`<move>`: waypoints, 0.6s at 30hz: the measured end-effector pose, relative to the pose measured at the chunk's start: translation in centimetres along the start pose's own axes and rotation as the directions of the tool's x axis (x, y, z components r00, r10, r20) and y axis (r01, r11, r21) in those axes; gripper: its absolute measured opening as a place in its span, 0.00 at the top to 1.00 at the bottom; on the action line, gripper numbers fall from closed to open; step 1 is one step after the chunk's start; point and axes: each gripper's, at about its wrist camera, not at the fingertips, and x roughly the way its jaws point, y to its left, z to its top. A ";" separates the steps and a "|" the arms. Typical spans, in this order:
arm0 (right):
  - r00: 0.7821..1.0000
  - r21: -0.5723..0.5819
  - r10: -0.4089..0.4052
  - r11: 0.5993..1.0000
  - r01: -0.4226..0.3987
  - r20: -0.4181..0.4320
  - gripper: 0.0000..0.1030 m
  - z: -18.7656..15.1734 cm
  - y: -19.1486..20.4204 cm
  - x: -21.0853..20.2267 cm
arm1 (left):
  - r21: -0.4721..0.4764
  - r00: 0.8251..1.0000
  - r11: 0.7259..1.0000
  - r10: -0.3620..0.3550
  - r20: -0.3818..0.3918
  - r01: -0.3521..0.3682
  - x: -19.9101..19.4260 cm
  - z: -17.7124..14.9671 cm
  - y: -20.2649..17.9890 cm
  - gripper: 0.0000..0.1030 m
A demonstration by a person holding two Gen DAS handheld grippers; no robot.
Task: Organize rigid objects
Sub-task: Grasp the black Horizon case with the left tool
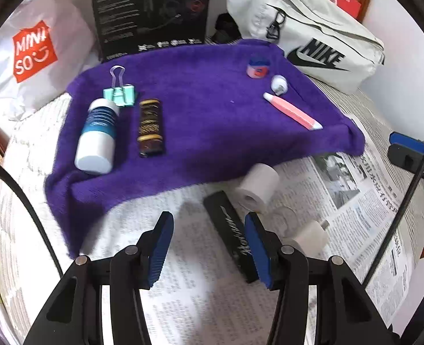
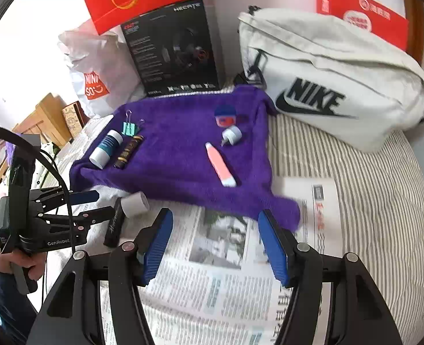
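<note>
The left hand-held gripper (image 1: 209, 247) hangs over the newspaper (image 1: 364, 195) with its jaws partly apart and nothing between the pads. The right hand-held gripper (image 2: 216, 247) is spread a bit wider, also empty, pointing at the near edge of the purple towel (image 2: 183, 155).

Progress looks like maybe two thirds done. Six things already sit on the towel in two loose groups. On one side are the white-and-blue bottle (image 1: 97, 135), the green binder clip (image 1: 120, 92) and the dark patterned lighter (image 1: 151, 128). On the other are the little red-and-blue jar (image 1: 258, 67), the small white plug-shaped thing (image 1: 279, 84) and the pink tube (image 1: 292, 110).

Still off the towel, on the newspaper just in front of it, are the black bar with script lettering (image 1: 235, 235), the roll of white tape (image 1: 258, 187) touching the towel's edge, and the white charger plug (image 1: 309, 235). Those probably go next, and the black bar is nearest the left jaws.

Hard to see: the left view is smeared, so there's a faint round clear shape between the roll and the plug that can't be identified. The black bar's near end is hidden behind a gripper finger. The bed's stripes (image 2: 370, 201) run out of frame on the right. What the small white plug-shaped thing on the towel really is stays unclear.
</note>
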 end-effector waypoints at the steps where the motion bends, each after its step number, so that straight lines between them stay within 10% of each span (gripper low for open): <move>1: 1.000 0.001 -0.007 1.000 0.007 -0.007 0.40 -0.4 0.0 0.1 | 0.004 1.000 1.000 -0.001 -0.005 0.001 0.2 -0.1 -0.2 0.52; 18: 0.999 -0.004 -0.010 1.000 0.010 -0.046 0.40 -2.1 0.6 1.0 | 0.053 0.998 0.997 0.059 -0.021 -0.058 1.3 -1.3 -0.8 0.48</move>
